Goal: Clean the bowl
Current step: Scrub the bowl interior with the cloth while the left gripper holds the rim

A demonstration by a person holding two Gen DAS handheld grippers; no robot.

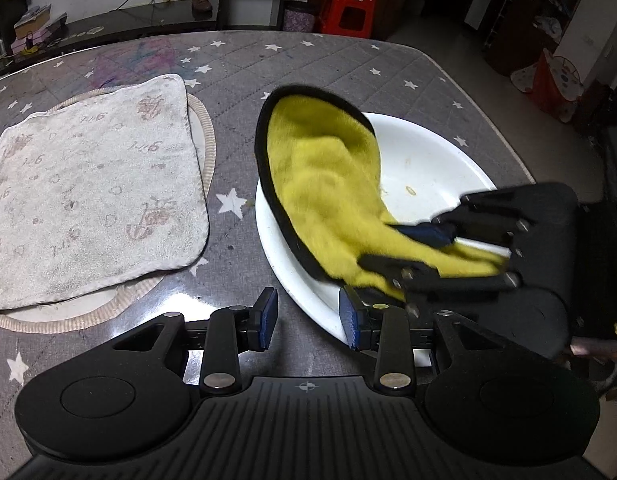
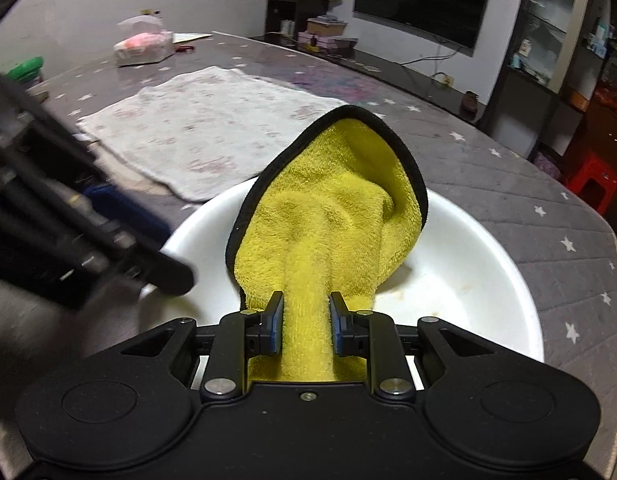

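A: Where does the shallow round white plastic bowl [image 1: 428,168] sit?

B: On the grey quilted table cover with white stars [image 1: 308,64]. From the left wrist camera it fills the 3 o'clock half of the view, its near rim reaching down to about 5 o'clock beside the left gripper [image 1: 308,318].

A: And that gripper's fingers?

B: Apart, with nothing between the blue pads; bare table cover shows in the gap. The right-hand pad [image 1: 350,318] stands at the bowl's near rim; whether it touches I cannot tell.

A: The other one?

B: The right gripper [image 2: 306,328] is clamped on a yellow terry cloth with black edging [image 2: 328,216]. In its own view the cloth is bunched between the pads and fans out toward 12 o'clock, draped over the bowl's inside and far rim. From the left camera that gripper [image 1: 424,254] comes in at 4 o'clock, blurred.

A: Is the bowl clean?

B: A few small brownish marks [image 1: 410,190] show on the bare white floor, just at the cloth's 3 o'clock side.

A: Anything else on the table?

B: A worn white printed towel [image 1: 92,196] lies flat at 9 o'clock, on top of a round beige-rimmed mat [image 1: 206,136]. Far off, at 11 o'clock in the right view, sits a soft tissue pack [image 2: 144,46].
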